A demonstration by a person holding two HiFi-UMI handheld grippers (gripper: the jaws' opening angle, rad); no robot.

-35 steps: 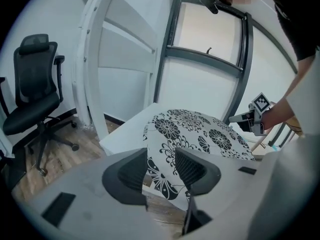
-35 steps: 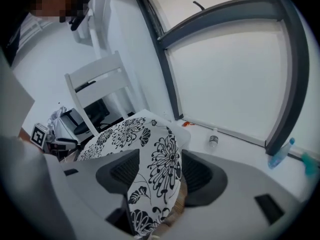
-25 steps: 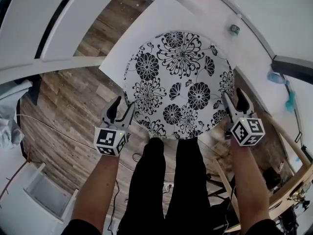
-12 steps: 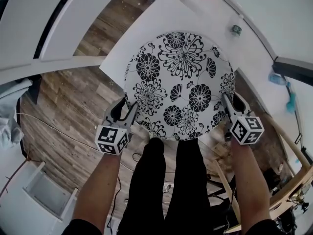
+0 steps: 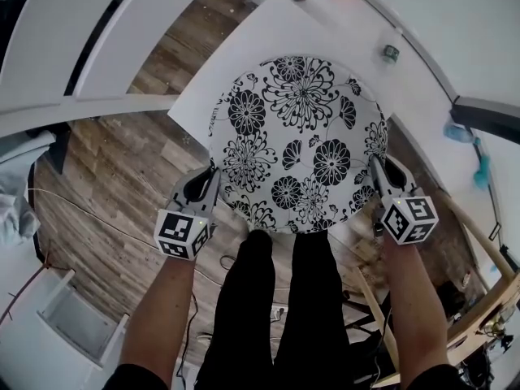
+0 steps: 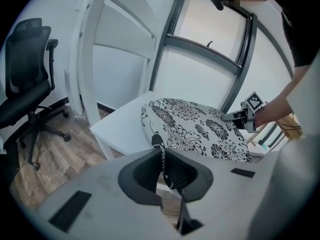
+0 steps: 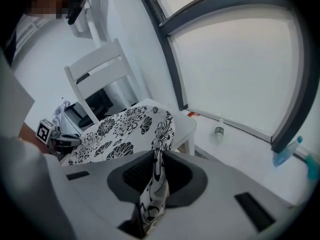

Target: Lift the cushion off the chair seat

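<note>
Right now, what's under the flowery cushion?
A white chair seat: its bare corners stick out past the cushion. The rest of the seat is covered, so anything lying there can't be seen.

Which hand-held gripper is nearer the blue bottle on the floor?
Right. The right hand-held gripper grips the cushion edge nearest the blue bottle; the left hand-held gripper grips the opposite edge, farther away.
</note>
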